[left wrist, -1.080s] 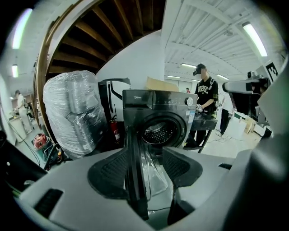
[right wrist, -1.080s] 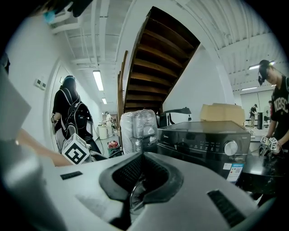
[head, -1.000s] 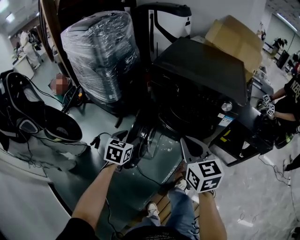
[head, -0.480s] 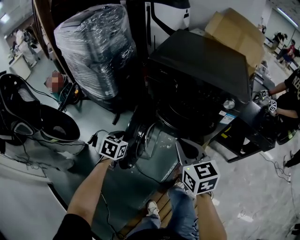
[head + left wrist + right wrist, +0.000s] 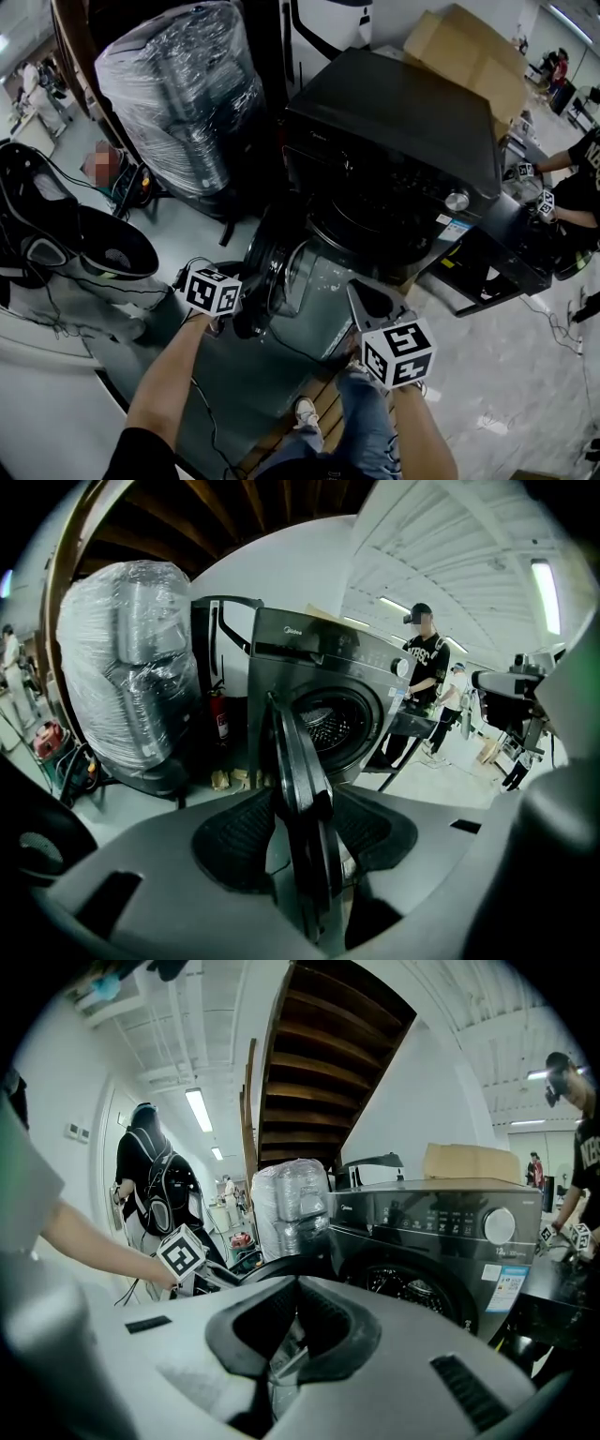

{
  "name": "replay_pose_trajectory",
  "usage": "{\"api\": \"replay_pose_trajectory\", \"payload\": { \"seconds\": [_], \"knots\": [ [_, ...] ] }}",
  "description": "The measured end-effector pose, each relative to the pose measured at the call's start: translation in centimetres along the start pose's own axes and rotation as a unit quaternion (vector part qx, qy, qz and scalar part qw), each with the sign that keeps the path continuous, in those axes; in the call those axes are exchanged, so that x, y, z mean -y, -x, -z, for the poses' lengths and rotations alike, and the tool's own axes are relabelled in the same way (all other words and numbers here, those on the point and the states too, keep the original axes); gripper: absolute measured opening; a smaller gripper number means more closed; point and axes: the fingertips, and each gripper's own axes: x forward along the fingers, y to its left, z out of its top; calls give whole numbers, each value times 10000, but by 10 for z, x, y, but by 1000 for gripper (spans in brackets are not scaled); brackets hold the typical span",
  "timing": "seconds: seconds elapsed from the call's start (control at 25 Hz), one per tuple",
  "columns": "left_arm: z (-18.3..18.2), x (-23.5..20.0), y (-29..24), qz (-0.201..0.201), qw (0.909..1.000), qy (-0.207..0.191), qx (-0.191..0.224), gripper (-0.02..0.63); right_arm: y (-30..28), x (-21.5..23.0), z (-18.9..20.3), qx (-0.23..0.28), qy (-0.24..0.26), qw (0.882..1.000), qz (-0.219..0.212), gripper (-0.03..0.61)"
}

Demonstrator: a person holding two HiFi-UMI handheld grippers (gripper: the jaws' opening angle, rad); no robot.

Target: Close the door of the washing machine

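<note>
The black front-loading washing machine (image 5: 394, 122) stands in the middle of the head view, and its round door (image 5: 267, 272) is swung open towards me. My left gripper (image 5: 244, 311) is at the door's outer edge. In the left gripper view the rim of the door (image 5: 295, 761) runs edge-on between the two pads, with my left gripper (image 5: 302, 808) closing and its pads close on either side of the rim. The drum opening (image 5: 328, 724) shows behind. My right gripper (image 5: 361, 292) hangs to the right of the door, clear of it. Its tips meet in the right gripper view (image 5: 295, 1288) with nothing held.
A plastic-wrapped appliance (image 5: 178, 94) stands left of the machine and a cardboard box (image 5: 469, 56) behind it. A person (image 5: 572, 178) works at a dark table on the right. Cables (image 5: 202, 272) lie on the floor by the door, and my shoe (image 5: 305, 412) is below.
Both grippers have come lower. My left gripper has settled at the door's outer edge, and the whole scene has shifted slightly in the head view.
</note>
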Motion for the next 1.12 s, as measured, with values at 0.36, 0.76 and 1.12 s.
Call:
{"api": "replay_pose_trajectory", "payload": {
  "seconds": [0.36,0.76,1.12],
  "knots": [
    [-2,23,-5,1,9997,255,41,202,6,2,1,23,-59,10000,11,20],
    [-15,81,-32,44,9956,929,70,179,22,24,6,116,-236,9993,267,20],
    [-31,126,-70,66,9787,2050,76,190,44,66,16,154,-533,9958,730,20]
  ]
}}
